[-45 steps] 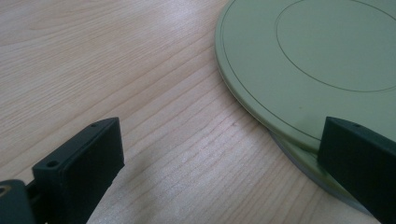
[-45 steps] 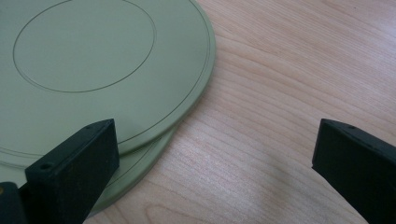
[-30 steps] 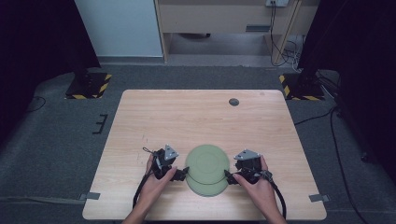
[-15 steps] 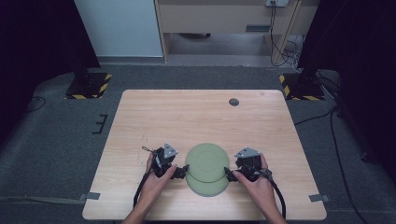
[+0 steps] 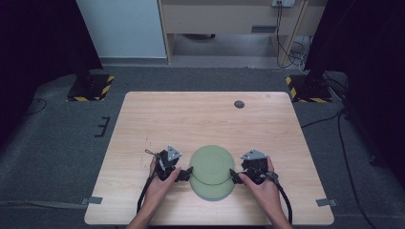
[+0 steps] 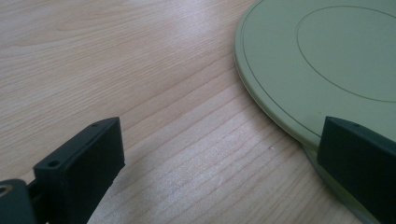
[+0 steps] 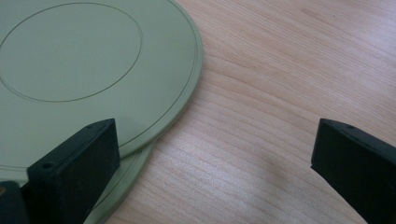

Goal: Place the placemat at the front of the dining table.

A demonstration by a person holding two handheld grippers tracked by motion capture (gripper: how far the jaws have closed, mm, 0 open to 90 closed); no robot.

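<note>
Pale wooden tabletop [image 5: 191,119] on grey carpet (dim room); green plates [image 5: 211,171] stacked at 6 o'clock, left claw [image 5: 185,172] and right claw [image 5: 235,175] gaping beside.

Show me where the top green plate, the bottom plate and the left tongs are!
top green plate [image 5: 211,164], high view, its flat middle.
bottom plate [image 5: 212,193], high view, near rim.
left tongs [image 5: 187,171], high view, at the tips.

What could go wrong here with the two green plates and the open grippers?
The top plate lies shifted off the bottom plate, so a nudge may slide it further. Both the left gripper and the right gripper are open at the rims; closing there might catch both plates, or pinch just one rim and tip it.
</note>
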